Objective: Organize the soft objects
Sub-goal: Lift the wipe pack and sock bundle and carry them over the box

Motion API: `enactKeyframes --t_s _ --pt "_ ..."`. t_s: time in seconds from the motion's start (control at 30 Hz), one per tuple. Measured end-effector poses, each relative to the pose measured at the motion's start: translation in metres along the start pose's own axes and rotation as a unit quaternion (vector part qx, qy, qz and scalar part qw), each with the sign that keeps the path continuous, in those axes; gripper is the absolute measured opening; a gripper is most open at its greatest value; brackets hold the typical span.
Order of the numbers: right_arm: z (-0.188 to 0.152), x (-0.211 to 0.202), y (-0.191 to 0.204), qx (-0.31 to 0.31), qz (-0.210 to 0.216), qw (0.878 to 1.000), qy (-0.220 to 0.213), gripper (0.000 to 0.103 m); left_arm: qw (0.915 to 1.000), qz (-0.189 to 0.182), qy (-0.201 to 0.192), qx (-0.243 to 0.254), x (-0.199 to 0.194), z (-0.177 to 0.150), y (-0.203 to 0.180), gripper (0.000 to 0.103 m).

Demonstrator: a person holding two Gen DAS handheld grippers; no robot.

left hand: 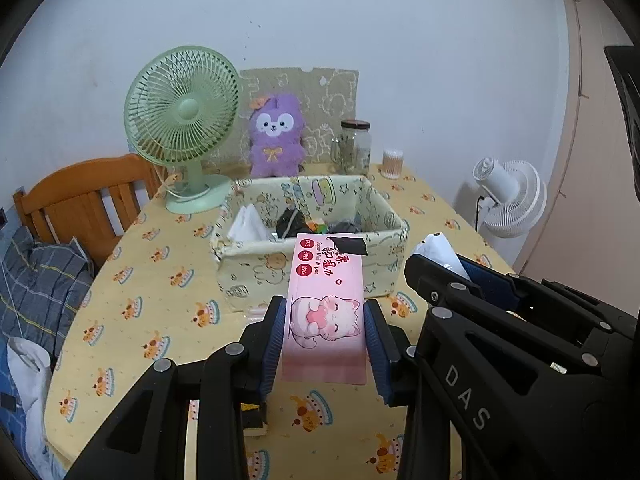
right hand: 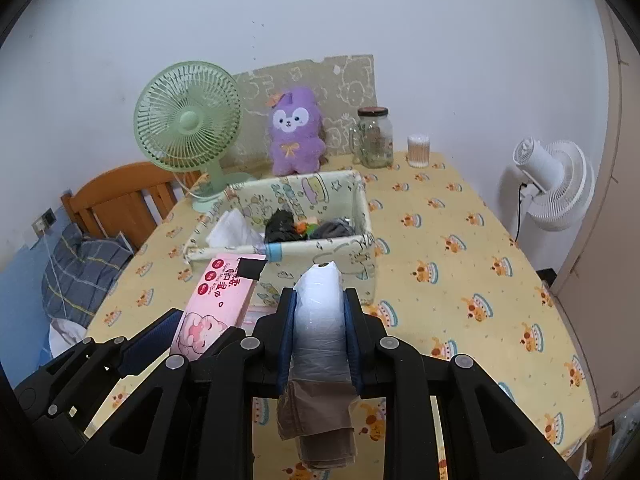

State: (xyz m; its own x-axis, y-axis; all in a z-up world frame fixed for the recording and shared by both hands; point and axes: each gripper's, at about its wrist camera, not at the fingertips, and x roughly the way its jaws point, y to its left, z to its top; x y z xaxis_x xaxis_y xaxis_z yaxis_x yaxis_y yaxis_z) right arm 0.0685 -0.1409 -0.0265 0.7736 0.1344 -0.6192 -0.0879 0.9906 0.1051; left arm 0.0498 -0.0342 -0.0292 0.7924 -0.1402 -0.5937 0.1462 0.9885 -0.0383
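Left hand-held gripper [left hand: 325, 332]: nearest the lens; jaws partly closed, pads pressing both long sides of the pink wipes pack [left hand: 325, 312], carried lengthwise with its far end reaching toward the basket, presumably for a drop-in.
Right hand-held gripper [right hand: 320, 328]: jaws drawn in tight on a clear plastic-wrapped bundle [right hand: 319, 320], brown folded material hanging below the pads; gripped mid-length, likely so the soft load does not slip.
Wooden chair [left hand: 84, 200]: far left, beside the counter, striped cloth next to it.
Green desk fan [left hand: 182, 120]: back left of the counter, apart from the work.
Purple plush [left hand: 275, 136]: upright against a patterned board, behind the basket.
Fabric basket [left hand: 240, 272]: centre of the counter [left hand: 152, 280], open-topped; already holds white, dark and coloured soft items, evidently the collecting point.
Glass jar [left hand: 355, 146]: right of the plush, lid on.
Cotton-swab tub [left hand: 392, 163]: just right of the jar.
White fan [left hand: 508, 200]: off the counter, far right.
Stage, judged: both loads are held up near the basket, not yet inside.
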Motion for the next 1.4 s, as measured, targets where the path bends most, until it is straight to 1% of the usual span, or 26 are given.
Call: enactKeyframes --t_s 0.23,0.57,1.07,1.1,1.4 --pt "0.01 -0.012 0.008 -0.007 0.004 1.0 -0.016 0.026 0.9999 0.005 -0.016 -0.004 -0.013 0.01 0.005 0.039" --pt "0.024 -0.017 0.013 -0.011 0.009 1.0 -0.027 0.026 0.9996 0.007 -0.027 -0.008 -0.017 0.021 0.007 0.039" --pt "0.051 0.0 0.013 -0.008 0.011 0.999 -0.037 0.026 0.9993 0.007 -0.036 -0.009 -0.001 0.042 0.011 0.039" --pt "0.049 -0.003 0.013 -0.008 0.011 0.999 -0.037 0.026 0.9993 0.008 -0.036 -0.009 0.001 0.044 0.012 0.039" --pt "0.067 0.017 0.012 -0.009 0.012 0.999 -0.041 0.026 0.9991 0.009 -0.039 -0.012 0.017 0.058 0.016 0.039"
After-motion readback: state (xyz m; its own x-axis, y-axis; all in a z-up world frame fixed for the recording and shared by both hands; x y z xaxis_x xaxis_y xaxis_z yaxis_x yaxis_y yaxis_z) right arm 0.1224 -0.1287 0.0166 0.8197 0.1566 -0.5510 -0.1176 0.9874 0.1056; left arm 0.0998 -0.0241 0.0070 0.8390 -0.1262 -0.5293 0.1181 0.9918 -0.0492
